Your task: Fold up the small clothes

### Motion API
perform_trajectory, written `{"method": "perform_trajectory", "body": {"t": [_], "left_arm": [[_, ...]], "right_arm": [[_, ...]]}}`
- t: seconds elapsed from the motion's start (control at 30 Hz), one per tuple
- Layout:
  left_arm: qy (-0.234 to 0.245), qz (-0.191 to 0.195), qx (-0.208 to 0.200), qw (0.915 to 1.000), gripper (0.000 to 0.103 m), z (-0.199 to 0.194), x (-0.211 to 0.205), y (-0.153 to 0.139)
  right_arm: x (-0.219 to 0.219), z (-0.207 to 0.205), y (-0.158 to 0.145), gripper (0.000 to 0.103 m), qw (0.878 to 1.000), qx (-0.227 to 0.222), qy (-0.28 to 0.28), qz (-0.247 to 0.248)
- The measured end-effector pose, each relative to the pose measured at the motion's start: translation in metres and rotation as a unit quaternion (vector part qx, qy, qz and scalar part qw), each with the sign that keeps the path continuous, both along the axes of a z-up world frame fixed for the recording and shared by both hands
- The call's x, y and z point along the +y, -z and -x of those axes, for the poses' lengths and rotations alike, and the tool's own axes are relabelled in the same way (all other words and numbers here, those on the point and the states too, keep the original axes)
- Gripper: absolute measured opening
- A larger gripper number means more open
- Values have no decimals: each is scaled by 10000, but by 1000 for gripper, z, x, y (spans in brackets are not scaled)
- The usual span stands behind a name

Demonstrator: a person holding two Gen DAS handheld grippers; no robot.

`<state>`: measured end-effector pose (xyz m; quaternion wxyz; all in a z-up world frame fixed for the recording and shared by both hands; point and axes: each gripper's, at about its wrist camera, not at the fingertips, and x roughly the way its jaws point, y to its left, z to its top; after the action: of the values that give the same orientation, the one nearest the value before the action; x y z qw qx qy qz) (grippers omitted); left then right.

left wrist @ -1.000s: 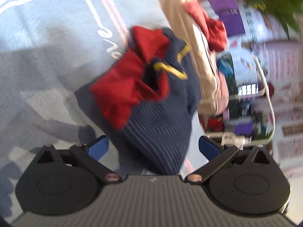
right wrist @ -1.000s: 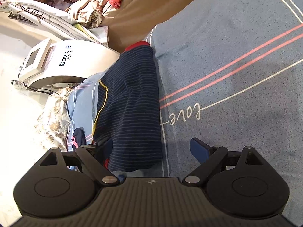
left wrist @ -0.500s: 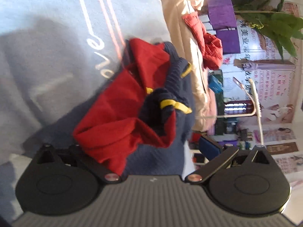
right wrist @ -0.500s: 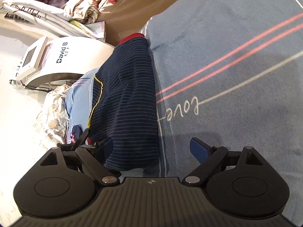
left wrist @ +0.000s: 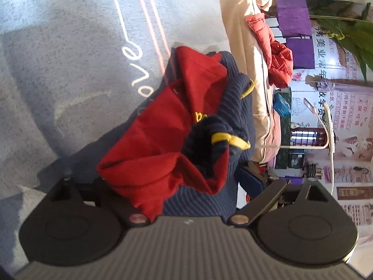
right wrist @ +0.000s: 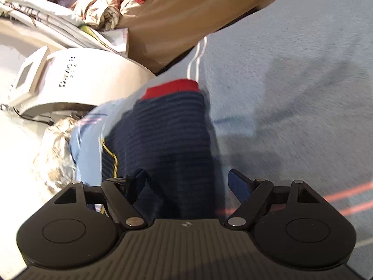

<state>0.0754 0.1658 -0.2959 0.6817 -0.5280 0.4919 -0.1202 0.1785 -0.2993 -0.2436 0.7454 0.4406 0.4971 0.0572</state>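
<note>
A small navy striped garment (left wrist: 235, 107) with a red lining (left wrist: 144, 144) and yellow trim lies crumpled on the blue blanket (left wrist: 70, 58). My left gripper (left wrist: 181, 178) straddles its near end and its jaws are closing. The red fabric hides the left finger. The right finger's blue pad (left wrist: 250, 179) sits beside the cloth's edge. In the blurred right wrist view the same garment (right wrist: 167, 135) lies flat along the blanket's edge (right wrist: 291, 93), red hem at the far end. My right gripper (right wrist: 187, 182) stands open, with the garment's near end between its fingers.
Left of the garment lie a light blue striped cloth (right wrist: 88, 144) and a white machine (right wrist: 77, 79). A tan cover (right wrist: 186, 11) borders the blanket's far side. A red jacket (left wrist: 277, 53), beige bedding (left wrist: 244, 46) and a white stand (left wrist: 328, 126) lie beyond the edge.
My left gripper has moved in on the garment, which now fills the gap and hides the left finger. My right gripper has slid forward along the garment toward its red hem.
</note>
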Motion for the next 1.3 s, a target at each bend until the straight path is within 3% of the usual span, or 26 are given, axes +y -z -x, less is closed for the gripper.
{"method": "perform_trajectory", "body": {"t": [0.13, 0.23, 0.3, 0.33, 0.37, 0.4, 0.43, 0.53, 0.7, 0.83, 0.97, 1.13, 1.3], "left_arm": [[-54, 20, 17, 10000, 95, -11, -4, 0], [-111, 94, 17, 9999, 90, -14, -5, 2], [-191, 172, 59, 9997, 71, -19, -6, 5], [-172, 127, 98, 9997, 54, -20, -7, 6], [-118, 36, 130, 9998, 46, -19, -7, 7], [-76, -25, 128, 9999, 45, -20, -8, 8], [-81, -30, 126, 9999, 44, -20, -8, 8], [-135, -11, 250, 9996, 42, -21, -7, 8], [169, -509, 266, 9982, 39, -30, -13, -12], [535, -887, 87, 9946, 36, -35, -23, -42], [1096, -1176, -484, 9858, 36, -41, -49, -83], [1669, -942, -847, 9778, 36, -37, -108, -133], [2436, -428, -1053, 9632, 36, -13, -210, -175]], "right_arm": [[6, -8, 6, 103, 9989, -193, 58, -414], [10, -10, 8, 103, 9989, -277, 47, -386], [8, -8, 10, 103, 9985, -301, 151, -436], [9, -7, 9, 100, 9989, -298, 130, -348], [10, -8, 8, 90, 9994, -291, 66, -174], [12, -7, 8, 71, 9996, -281, 5, -7], [12, -6, 7, 63, 9996, -270, -19, 74], [12, -4, 6, 54, 9995, -262, 21, 148], [34, -7, -16, 42, 9946, -375, -218, 938], [41, -2, -45, 39, 9881, -598, -346, 1374], [29, 6, -80, 38, 9822, -829, -362, 1645], [-23, 36, -131, 38, 9744, -1055, -243, 1970], [-101, 97, -183, 38, 9652, -1097, 54, 2372]]}}
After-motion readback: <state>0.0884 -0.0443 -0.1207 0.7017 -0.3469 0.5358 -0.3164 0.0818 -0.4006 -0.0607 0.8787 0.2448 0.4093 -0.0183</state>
